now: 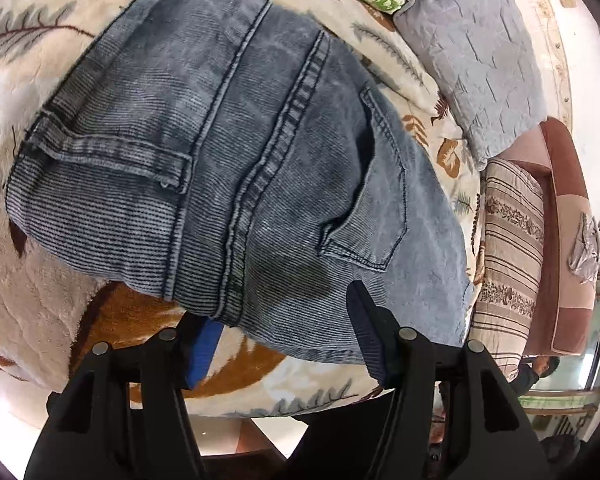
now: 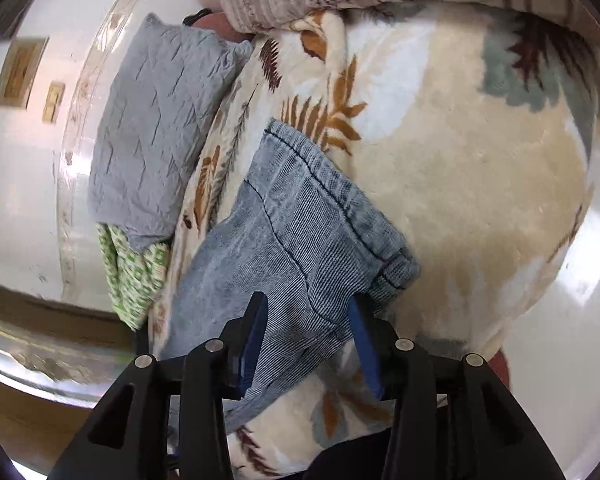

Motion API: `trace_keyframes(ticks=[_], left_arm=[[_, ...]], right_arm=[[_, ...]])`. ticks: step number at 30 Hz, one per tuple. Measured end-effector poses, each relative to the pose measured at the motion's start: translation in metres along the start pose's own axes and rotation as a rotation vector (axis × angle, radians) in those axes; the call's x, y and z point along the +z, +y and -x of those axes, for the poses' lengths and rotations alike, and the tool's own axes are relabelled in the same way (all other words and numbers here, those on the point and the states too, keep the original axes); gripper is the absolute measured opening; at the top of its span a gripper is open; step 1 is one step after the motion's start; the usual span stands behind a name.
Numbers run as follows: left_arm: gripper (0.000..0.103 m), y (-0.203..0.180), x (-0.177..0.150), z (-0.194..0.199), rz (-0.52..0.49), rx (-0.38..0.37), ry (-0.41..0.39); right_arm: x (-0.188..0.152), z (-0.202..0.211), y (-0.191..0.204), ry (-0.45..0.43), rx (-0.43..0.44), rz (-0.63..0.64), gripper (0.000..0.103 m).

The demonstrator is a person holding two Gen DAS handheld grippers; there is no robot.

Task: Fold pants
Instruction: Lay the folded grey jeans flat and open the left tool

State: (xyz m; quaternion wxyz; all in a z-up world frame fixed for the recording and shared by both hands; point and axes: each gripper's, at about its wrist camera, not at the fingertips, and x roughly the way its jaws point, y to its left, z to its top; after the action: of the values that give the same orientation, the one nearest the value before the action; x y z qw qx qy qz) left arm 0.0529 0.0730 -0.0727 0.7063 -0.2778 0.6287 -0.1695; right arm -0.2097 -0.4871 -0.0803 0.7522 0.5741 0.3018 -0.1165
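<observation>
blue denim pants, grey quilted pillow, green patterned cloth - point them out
blue denim pants (image 1: 236,152), left wrist view, on the seat beside the back seam.
grey quilted pillow (image 2: 152,128), right wrist view, on its middle.
green patterned cloth (image 2: 132,276), right wrist view, on its folded middle.

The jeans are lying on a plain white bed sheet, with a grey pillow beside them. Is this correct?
Not quite. The jeans lie on a fluffy cream blanket printed with brown and grey-blue leaves, not a plain white sheet. Both wrist views show the pattern, the right one most clearly. The grey pillow is indeed beside them.
</observation>
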Motion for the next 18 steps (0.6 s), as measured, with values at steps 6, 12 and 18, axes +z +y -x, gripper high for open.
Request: trace_keyframes(ticks=[6, 12, 18], left_arm=[[0.057, 0.001, -0.006, -0.009, -0.002, 0.011, 0.021], [0.035, -0.001, -0.002, -0.003, -0.011, 0.074, -0.007], [0.035, -0.001, -0.008, 0.005, -0.022, 0.098, 0.018]], right_arm=[[0.000, -0.005, -0.007, -0.022, 0.030, -0.004, 0.044], [0.002, 0.008, 0.016, -0.045, 0.081, 0.105, 0.007], [-0.005, -0.008, -0.018, 0.027, 0.050, 0.023, 0.012]])
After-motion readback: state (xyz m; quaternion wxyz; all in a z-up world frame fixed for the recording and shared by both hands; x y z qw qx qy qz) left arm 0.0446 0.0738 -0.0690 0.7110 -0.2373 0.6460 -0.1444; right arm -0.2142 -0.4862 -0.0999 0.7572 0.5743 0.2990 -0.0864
